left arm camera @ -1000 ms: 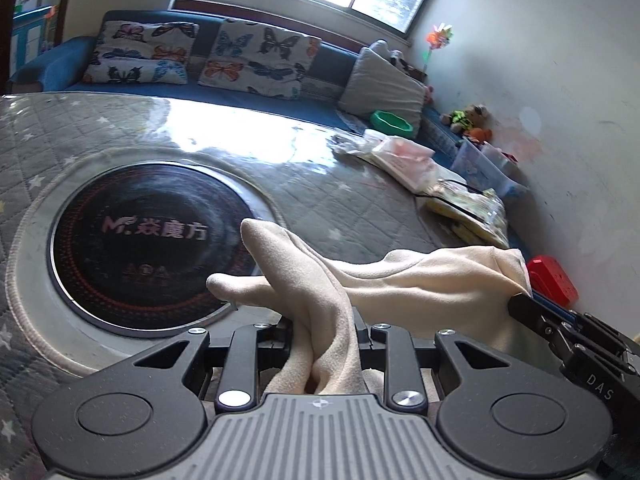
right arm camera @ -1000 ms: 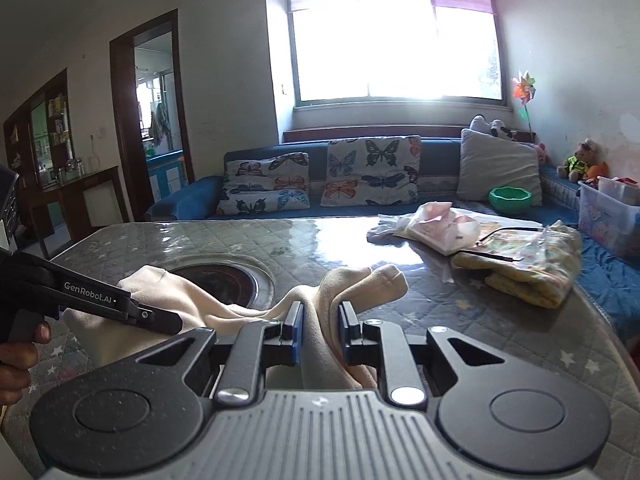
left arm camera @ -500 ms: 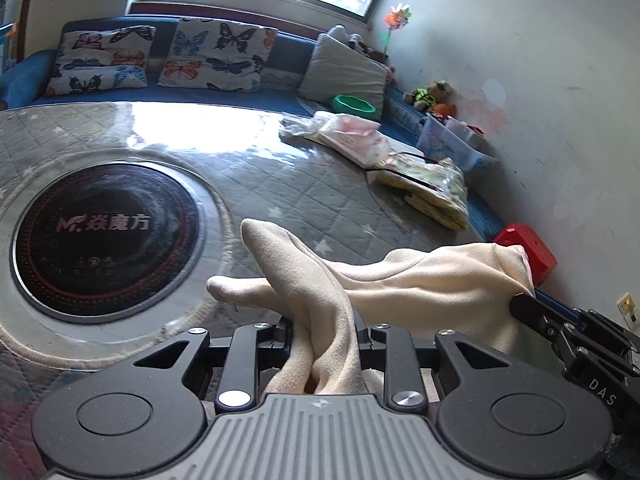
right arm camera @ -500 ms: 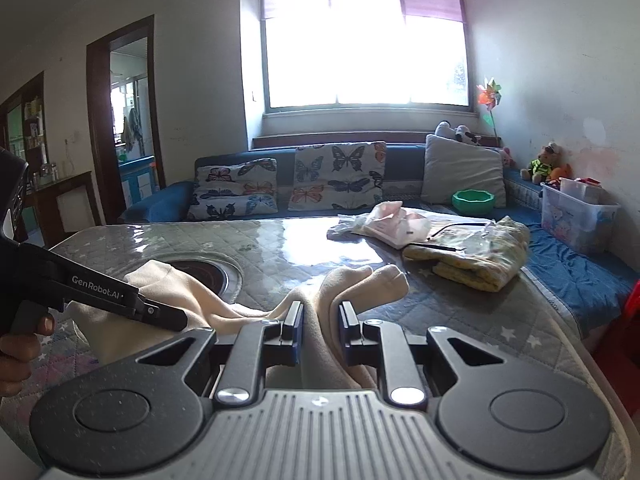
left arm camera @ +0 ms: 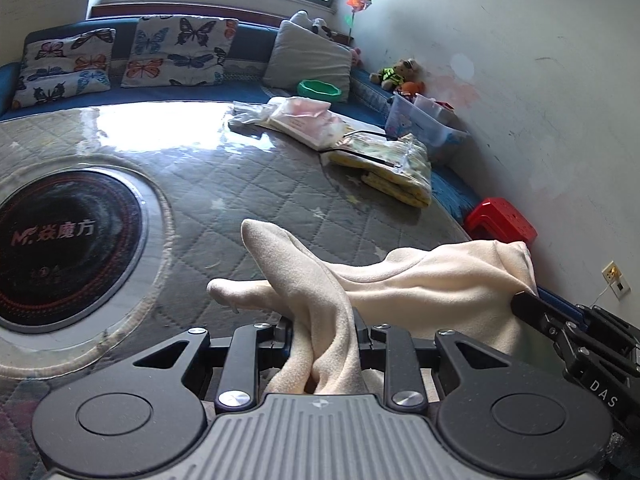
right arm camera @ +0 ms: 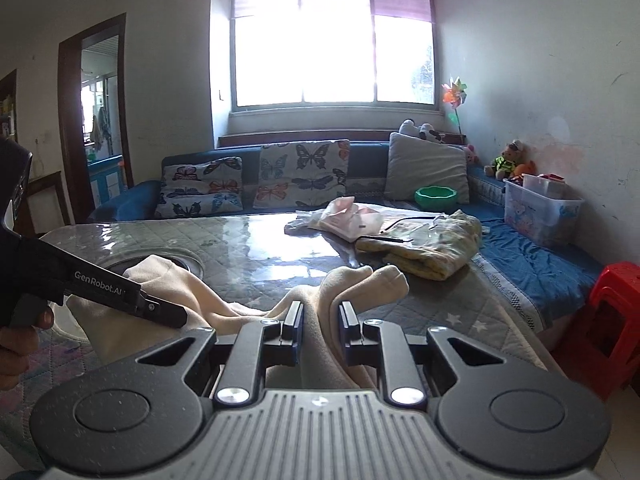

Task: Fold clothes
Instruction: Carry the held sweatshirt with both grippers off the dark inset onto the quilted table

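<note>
Quilted table [left arm camera: 248, 184] under glass. Left gripper [left arm camera: 324, 330] clamped on cream garment [left arm camera: 420, 284], right gripper [right arm camera: 319, 320] clamped on other end, cloth held above tabletop. Farther: folded yellow clothes [right arm camera: 432, 246], sofa [right arm camera: 360, 160], window [right arm camera: 332, 44].

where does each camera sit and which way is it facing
Left wrist: on the left gripper, looking down across the table toward the right wall; right gripper shows at the edge.
Right wrist: on the right gripper, looking level at the sofa and window; left gripper and a hand show.
Shared: the cream cloth both grippers hold.
</note>
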